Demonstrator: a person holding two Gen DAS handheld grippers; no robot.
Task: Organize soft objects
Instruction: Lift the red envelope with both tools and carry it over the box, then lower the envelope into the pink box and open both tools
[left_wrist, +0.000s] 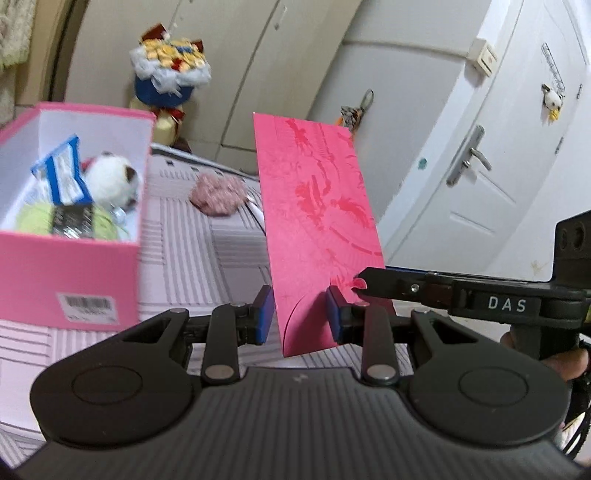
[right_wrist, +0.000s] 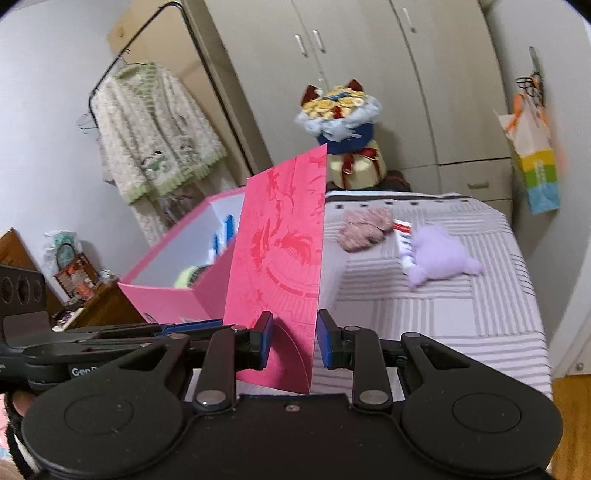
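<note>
A red envelope (left_wrist: 317, 206) (right_wrist: 280, 251) with a darker printed pattern stands upright above the bed, and both grippers are shut on its lower end. My left gripper (left_wrist: 300, 317) has it between its blue pads, and so does my right gripper (right_wrist: 294, 341). In the left wrist view the right gripper (left_wrist: 360, 286) reaches in from the right to the envelope's edge. The left gripper (right_wrist: 207, 326) comes in from the left in the right wrist view. An open pink box (left_wrist: 66, 266) (right_wrist: 166, 295) stands to the left and holds a white and brown plush (left_wrist: 112, 177).
On the striped bed cover (right_wrist: 461, 317) lie a pinkish fluffy item (left_wrist: 216, 194) (right_wrist: 365, 227), a purple plush (right_wrist: 439, 258) and a small tube (right_wrist: 404, 240). A bouquet (right_wrist: 340, 118) stands at the bed's far end by wardrobes. A door (left_wrist: 480, 166) is on the right, and a hanging cardigan (right_wrist: 155, 136) on the left.
</note>
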